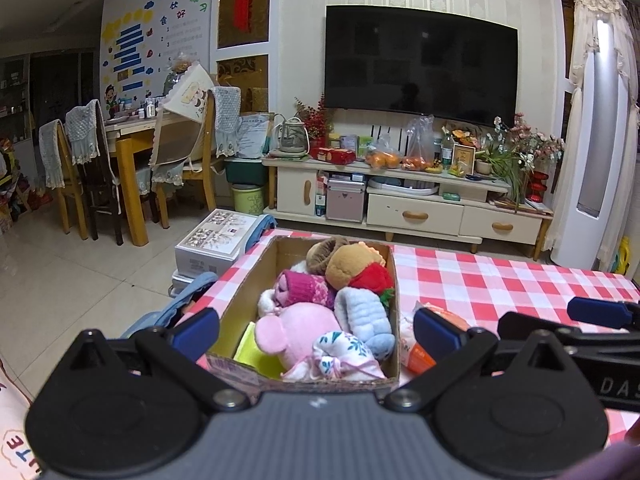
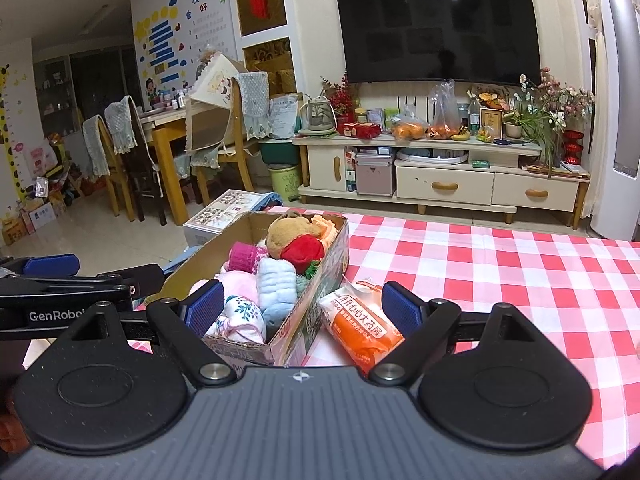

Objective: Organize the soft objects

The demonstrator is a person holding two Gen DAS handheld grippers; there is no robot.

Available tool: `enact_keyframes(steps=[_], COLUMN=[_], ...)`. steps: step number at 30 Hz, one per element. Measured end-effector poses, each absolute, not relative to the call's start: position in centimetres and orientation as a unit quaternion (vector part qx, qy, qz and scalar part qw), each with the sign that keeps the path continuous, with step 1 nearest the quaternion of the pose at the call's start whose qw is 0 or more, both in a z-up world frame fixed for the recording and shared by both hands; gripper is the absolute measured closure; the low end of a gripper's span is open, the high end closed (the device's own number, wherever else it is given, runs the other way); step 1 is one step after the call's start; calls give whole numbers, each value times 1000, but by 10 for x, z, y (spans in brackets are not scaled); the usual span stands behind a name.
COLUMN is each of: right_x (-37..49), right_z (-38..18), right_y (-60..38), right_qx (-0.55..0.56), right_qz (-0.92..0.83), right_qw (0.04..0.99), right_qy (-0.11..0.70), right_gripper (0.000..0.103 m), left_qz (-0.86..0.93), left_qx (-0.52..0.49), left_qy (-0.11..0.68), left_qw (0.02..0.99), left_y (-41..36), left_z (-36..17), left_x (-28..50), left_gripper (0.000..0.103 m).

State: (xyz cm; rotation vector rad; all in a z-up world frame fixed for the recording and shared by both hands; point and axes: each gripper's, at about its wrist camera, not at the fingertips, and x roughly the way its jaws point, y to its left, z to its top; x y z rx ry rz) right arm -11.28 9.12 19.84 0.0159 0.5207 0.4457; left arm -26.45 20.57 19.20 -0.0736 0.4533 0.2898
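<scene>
A cardboard box [image 1: 244, 280] [image 2: 320, 280] stands on the red-and-white checked table, packed with soft things: a pink plush [image 1: 300, 334], a light blue rolled cloth [image 1: 366, 316] [image 2: 276, 284], a floral white cloth [image 1: 340, 352] [image 2: 240, 316], a magenta knit piece [image 1: 308, 286], a tan plush [image 1: 348, 264] [image 2: 286, 230] and a red plush [image 1: 372, 276] [image 2: 302, 250]. An orange-and-white packet [image 2: 360, 326] [image 1: 420, 354] lies just right of the box. My left gripper [image 1: 316, 334] is open, spanning the box's near end. My right gripper [image 2: 304, 310] is open over the box's right wall and the packet.
Checked tablecloth [image 2: 500, 280] stretches away to the right. Off the table's left edge sit a blue bag [image 1: 188, 300] and white boxes [image 1: 216, 244] on the floor. Farther off stand a TV cabinet [image 1: 400, 200] and a dining table with chairs [image 1: 120, 160].
</scene>
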Motion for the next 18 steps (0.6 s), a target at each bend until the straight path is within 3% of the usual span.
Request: enact_keyframes(steps=[18], right_x=[-116], right_z=[195], right_y=[89], right_qx=[8], right_qz=[217], right_qw=[940], right_qy=[262], right_gripper=[0], left_qz=[146], left_qx=[-34], left_qy=[232], left_qw=[961], left_y=[203], left_z=[184], left_x=[-259], left_gripper=[1])
